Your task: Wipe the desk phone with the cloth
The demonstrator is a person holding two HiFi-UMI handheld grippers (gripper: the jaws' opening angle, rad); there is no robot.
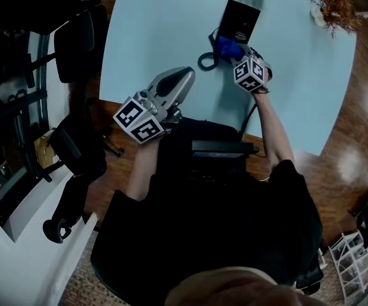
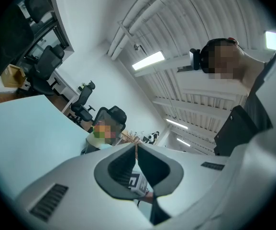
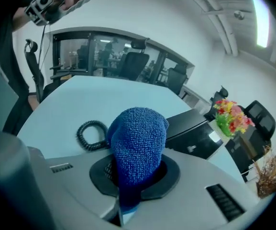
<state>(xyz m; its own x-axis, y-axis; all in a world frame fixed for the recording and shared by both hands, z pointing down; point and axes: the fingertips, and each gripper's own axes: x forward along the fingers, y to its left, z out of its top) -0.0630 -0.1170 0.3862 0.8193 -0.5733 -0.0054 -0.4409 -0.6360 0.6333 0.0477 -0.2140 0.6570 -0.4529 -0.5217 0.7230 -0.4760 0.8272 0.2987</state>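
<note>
Cloth (image 3: 138, 143) | we are clamping it in right gripper (image 1: 250, 72), bunched just beside desk phone (image 1: 240, 19), ready for wiping | left gripper (image 2: 137, 152) is hanging closed, empty, well apart from desk phone, leaving room

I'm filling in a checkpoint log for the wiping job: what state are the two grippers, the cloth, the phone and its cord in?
left gripper: jaws shut, nothing between them, tilted upward.
right gripper: shut on the cloth.
cloth: bunched, sticking out past the jaws.
desk phone: lying flat on the table, screen dark.
cord: coiled, resting on the table.
</note>
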